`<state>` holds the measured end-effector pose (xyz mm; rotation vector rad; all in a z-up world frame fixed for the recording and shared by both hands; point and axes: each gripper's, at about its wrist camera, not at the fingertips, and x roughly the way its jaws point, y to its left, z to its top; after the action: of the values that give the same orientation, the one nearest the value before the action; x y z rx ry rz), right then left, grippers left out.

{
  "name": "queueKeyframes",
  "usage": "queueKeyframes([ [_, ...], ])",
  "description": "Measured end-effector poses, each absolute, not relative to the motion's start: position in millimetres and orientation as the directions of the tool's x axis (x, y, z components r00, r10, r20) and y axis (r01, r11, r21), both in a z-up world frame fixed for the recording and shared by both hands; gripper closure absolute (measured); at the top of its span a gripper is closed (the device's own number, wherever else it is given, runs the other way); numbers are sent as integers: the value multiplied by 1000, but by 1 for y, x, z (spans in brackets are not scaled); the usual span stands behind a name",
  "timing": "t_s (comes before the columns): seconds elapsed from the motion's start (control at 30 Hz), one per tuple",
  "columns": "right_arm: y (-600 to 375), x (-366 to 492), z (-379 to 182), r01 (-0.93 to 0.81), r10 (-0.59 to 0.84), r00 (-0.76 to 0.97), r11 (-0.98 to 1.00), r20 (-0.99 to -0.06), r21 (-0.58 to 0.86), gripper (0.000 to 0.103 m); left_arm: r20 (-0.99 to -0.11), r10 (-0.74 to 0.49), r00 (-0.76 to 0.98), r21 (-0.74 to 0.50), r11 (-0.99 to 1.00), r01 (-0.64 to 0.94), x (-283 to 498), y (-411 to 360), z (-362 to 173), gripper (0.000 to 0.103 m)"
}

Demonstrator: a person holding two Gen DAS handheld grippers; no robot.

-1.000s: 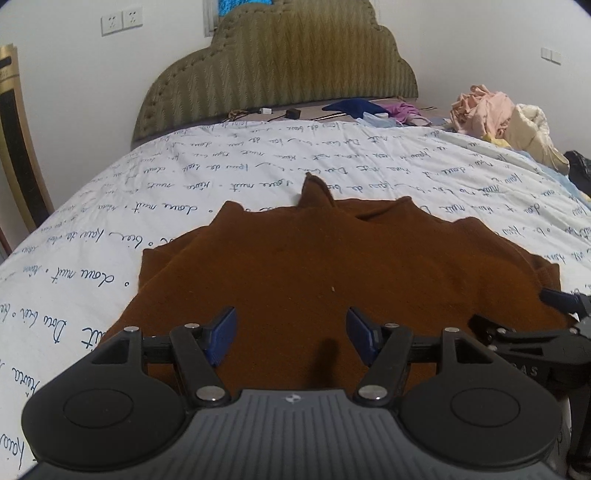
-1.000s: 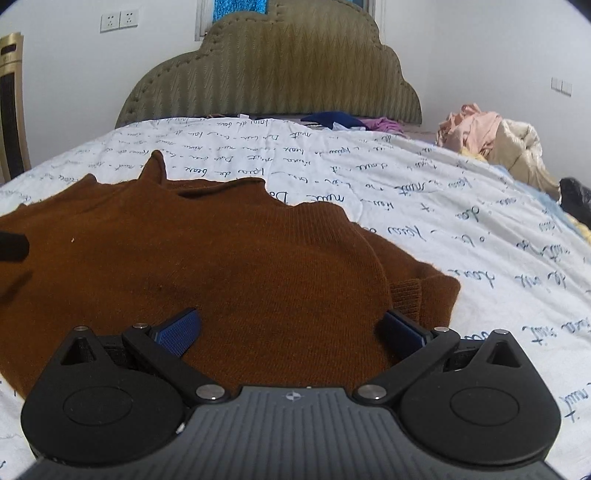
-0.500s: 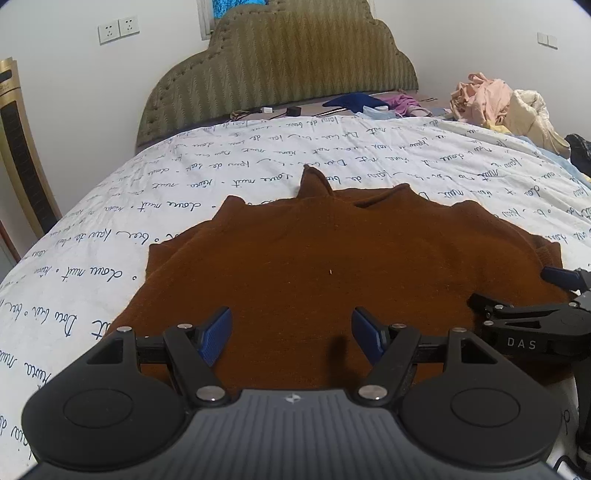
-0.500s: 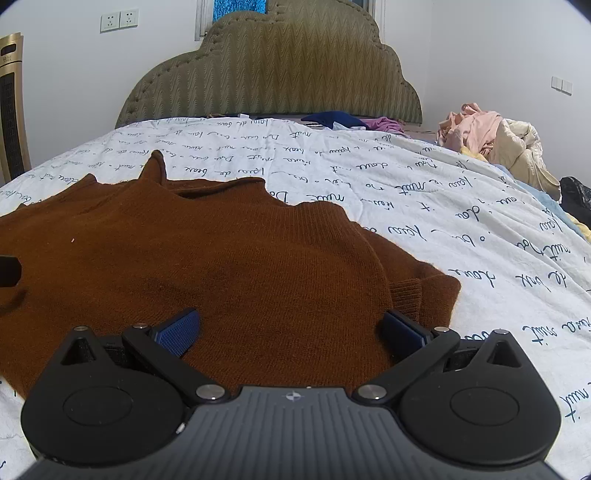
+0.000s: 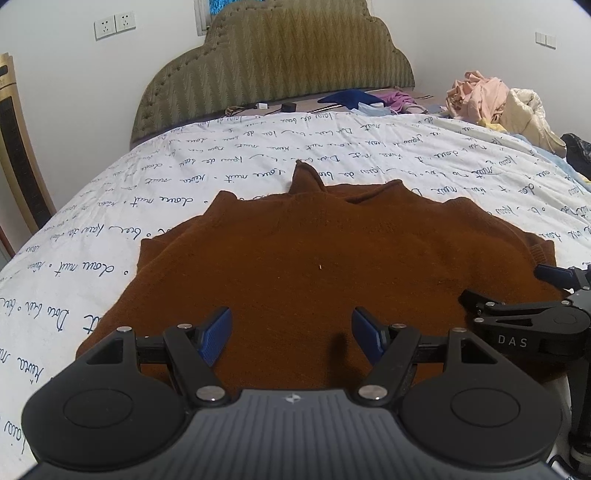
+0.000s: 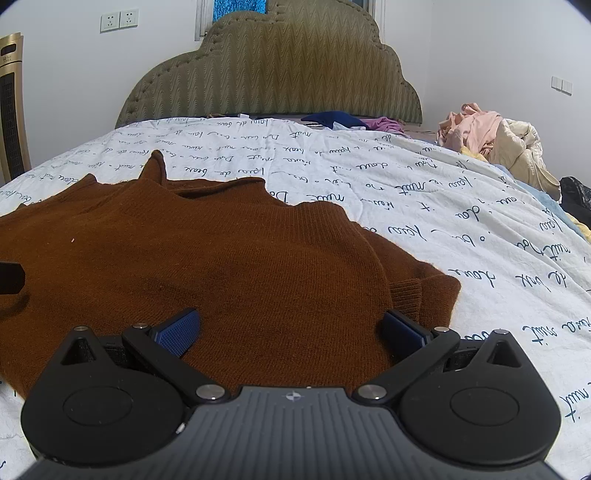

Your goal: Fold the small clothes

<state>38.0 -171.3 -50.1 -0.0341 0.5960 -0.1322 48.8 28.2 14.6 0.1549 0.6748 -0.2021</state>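
One rust-brown knitted sweater [image 5: 325, 266] is lying flat on the white bed cover printed with dark script [image 5: 207, 162], its neck towards the padded olive headboard [image 5: 273, 62] at twelve o'clock and its hem nearest the cameras at six o'clock. The left gripper [image 5: 291, 334] is hovering over the hem with its blue pads standing moderately wide; its jaws have just been opening, and nothing is lying between them. Compared with a second ago, the left view is sitting slightly further back, with more of the sweater's left edge and the cover showing. The right gripper [image 6: 290, 332] is hovering at the hem's right part, jaws spread wide and gripping nothing, its pose unchanged over that second; it is also showing at three o'clock in the left view [image 5: 554, 291]. In my judgement a release or smoothing step is finishing, and the next fold is not yet begun: both sleeves appear already turned in, the right one showing its ribbed cuff [image 6: 406, 299] at the four o'clock edge. Count: two grippers, one sweater on the cover, one heap of pink and cream garments [image 6: 495, 144] at two o'clock, one dark blue and one purple item [image 6: 332, 119] by the headboard, two wall sockets [image 6: 119, 20] at eleven o'clock.
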Motion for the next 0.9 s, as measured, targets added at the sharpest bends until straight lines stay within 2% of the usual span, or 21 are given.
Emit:
queueKeyframes([
  [0.9, -171, 38, -50, 114, -134, 819, 991, -557, -70, 0, -628, -132, 767, 57, 975, 214, 46, 47, 21, 32],
])
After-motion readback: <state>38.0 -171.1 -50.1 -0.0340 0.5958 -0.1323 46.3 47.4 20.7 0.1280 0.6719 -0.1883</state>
